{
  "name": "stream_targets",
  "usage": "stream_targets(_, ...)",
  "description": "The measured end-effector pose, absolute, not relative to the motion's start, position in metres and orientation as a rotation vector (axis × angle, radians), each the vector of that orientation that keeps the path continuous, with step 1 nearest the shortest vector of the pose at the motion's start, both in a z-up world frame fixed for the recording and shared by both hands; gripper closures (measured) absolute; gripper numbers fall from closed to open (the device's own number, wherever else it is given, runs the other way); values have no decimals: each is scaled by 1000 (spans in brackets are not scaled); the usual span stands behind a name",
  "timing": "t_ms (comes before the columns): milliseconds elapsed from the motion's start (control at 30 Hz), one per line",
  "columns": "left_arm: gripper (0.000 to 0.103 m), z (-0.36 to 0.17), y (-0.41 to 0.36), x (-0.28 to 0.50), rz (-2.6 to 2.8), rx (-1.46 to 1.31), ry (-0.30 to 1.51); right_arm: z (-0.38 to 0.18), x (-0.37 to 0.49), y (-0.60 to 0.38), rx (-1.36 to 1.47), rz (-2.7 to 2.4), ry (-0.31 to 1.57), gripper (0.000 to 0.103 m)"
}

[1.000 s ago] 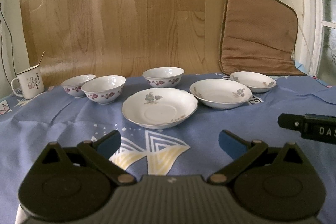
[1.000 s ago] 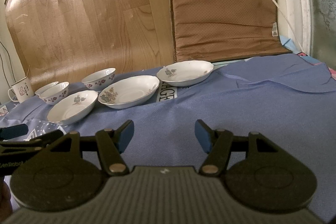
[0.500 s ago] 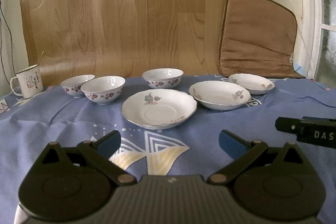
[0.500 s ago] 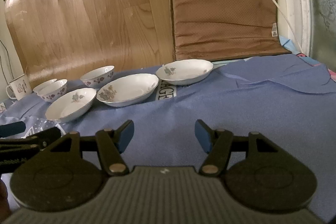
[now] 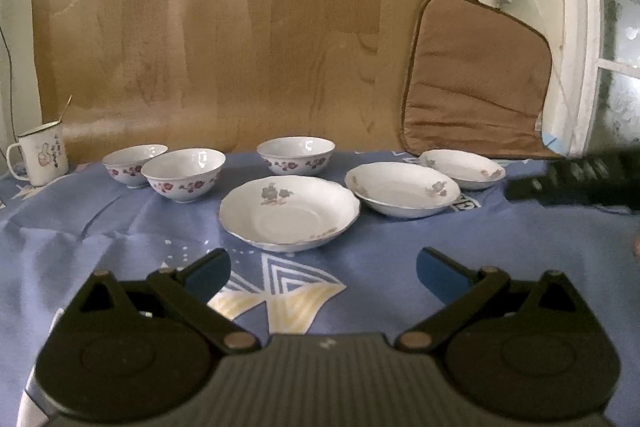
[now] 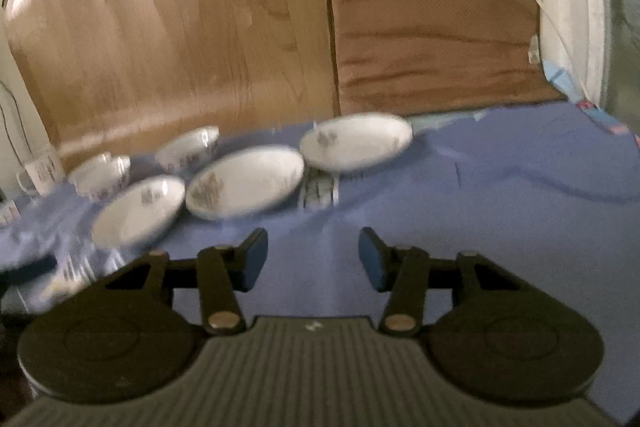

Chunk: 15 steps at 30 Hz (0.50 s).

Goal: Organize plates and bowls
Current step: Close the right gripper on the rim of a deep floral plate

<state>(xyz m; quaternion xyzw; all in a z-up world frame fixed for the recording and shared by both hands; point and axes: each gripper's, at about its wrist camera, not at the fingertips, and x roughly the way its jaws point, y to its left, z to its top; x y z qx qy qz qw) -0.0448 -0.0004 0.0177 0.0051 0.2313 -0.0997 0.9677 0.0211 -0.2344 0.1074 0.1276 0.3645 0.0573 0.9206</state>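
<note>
Plates: three white point(image 5: 289, 217), grey floral motif.
Bowls: three point(image 5: 183, 173), red blossoms.
Left gripper point(image 5: 323, 269): fingers spread, empty.
Right gripper point(image 6: 313, 255): spread, empty.
Blurred: crockery at its 10 o'clock.

Three floral plates point(image 5: 289, 217) point(image 5: 402, 189) point(image 5: 462, 169) lie upright, side by side, unstacked. Three floral bowls point(image 5: 183, 173) point(image 5: 134, 163) point(image 5: 296, 155) stand upright behind and to their left.

Ahead of my left gripper I see a surface covered by a blue cloth point(image 5: 120, 239). On it, three floral bowls point(image 5: 183, 174) sit in a far row left of centre, with three white plates point(image 5: 289, 211) running nearest to far right. A white mug point(image 5: 40, 153) stands far left.
</note>
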Motion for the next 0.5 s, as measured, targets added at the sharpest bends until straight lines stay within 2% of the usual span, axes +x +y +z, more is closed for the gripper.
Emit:
stream_targets(233, 0, 18, 4, -43, -205, -17, 462, 87, 95, -227, 358, 122, 894, 77)
stream_targets(300, 0, 18, 3, -43, -206, -16, 460, 75, 112, -226, 413, 114, 940, 78)
stream_targets(433, 1, 18, 4, -43, -210, -17, 456, 63, 126, -222, 469, 121, 978, 92)
stream_targets(500, 2, 18, 5, -44, -224, -27, 456, 68, 122, -219, 443, 128, 976, 93)
